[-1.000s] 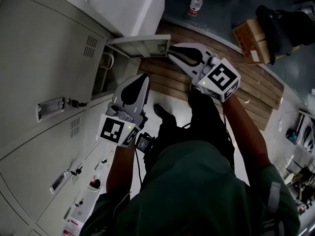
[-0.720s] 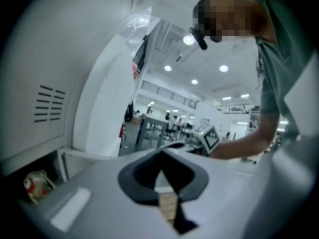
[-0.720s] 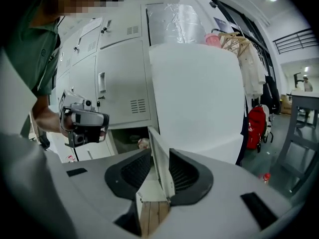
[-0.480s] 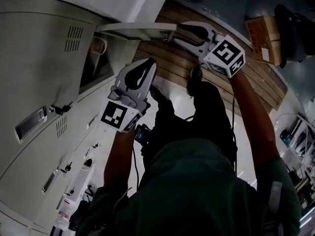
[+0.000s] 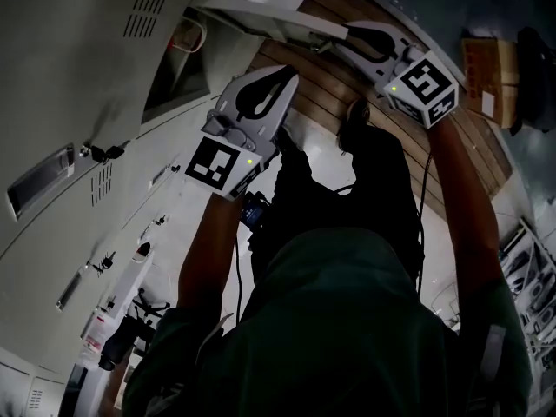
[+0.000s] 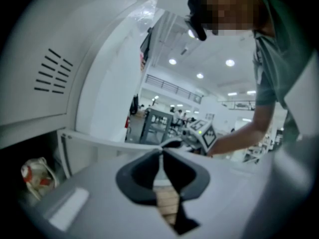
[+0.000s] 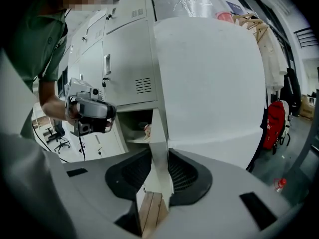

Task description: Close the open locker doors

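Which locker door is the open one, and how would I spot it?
Find the long wall of grey lockers. Follow it to the end beside the wooden floor, where the open door sticks straight out into the room. Every other door in sight lies flat and shut, and only this one has the right tongs, which have just been closing, pinching its edge.

Head view dim, underexposed. Gripper views brighter, fisheye-bent with black corners; ceiling lights (image 6: 172, 61) glare, close parts blur.
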The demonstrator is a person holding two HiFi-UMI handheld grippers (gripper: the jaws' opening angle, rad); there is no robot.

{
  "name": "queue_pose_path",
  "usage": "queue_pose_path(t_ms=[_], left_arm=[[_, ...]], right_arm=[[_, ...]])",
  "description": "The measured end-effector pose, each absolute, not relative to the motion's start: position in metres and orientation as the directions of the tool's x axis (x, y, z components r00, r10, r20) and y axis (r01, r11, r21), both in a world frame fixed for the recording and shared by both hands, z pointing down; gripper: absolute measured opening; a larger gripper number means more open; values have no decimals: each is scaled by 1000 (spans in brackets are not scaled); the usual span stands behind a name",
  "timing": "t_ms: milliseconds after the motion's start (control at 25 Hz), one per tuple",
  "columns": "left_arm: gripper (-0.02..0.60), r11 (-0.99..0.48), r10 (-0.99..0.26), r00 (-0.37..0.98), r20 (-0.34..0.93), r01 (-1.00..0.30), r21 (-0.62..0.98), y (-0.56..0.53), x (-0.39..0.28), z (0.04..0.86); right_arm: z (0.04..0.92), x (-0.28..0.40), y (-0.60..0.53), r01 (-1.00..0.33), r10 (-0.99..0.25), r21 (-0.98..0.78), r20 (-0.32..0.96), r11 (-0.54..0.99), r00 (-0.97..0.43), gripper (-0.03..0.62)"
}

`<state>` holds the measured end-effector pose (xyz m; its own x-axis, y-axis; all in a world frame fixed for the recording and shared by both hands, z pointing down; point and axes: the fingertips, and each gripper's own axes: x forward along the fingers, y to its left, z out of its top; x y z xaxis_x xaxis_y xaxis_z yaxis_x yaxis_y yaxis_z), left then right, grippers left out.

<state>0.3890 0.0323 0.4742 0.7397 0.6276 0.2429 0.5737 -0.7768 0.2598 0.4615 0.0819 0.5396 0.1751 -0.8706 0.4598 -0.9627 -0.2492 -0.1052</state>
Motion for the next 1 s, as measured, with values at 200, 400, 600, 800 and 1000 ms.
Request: queue_pose_path(t_ms=[200, 400, 600, 800, 1000], left_arm=[[23, -792, 607, 762, 227, 555, 257, 20, 379, 466], [23, -805, 590, 776, 226, 541, 244, 2, 357, 463], [23, -822, 567, 784, 253, 523, 224, -24, 328, 466], [23, -842, 537, 805, 252, 494, 217, -50, 302, 464], [23, -866, 494, 835, 242, 450, 219, -77, 277, 460]], right_arm=[[541, 435, 74, -968, -866, -109, 479, -225, 147, 101], [541, 406, 62, -971, -862, -112, 490, -210, 130, 103], [543, 374, 44, -971, -859, -130, 500, -202, 112, 108], [543, 342, 16, -976, -864, -142, 498, -163, 72, 127], [546, 311, -16, -981, -865, -160, 501, -112, 18, 135]])
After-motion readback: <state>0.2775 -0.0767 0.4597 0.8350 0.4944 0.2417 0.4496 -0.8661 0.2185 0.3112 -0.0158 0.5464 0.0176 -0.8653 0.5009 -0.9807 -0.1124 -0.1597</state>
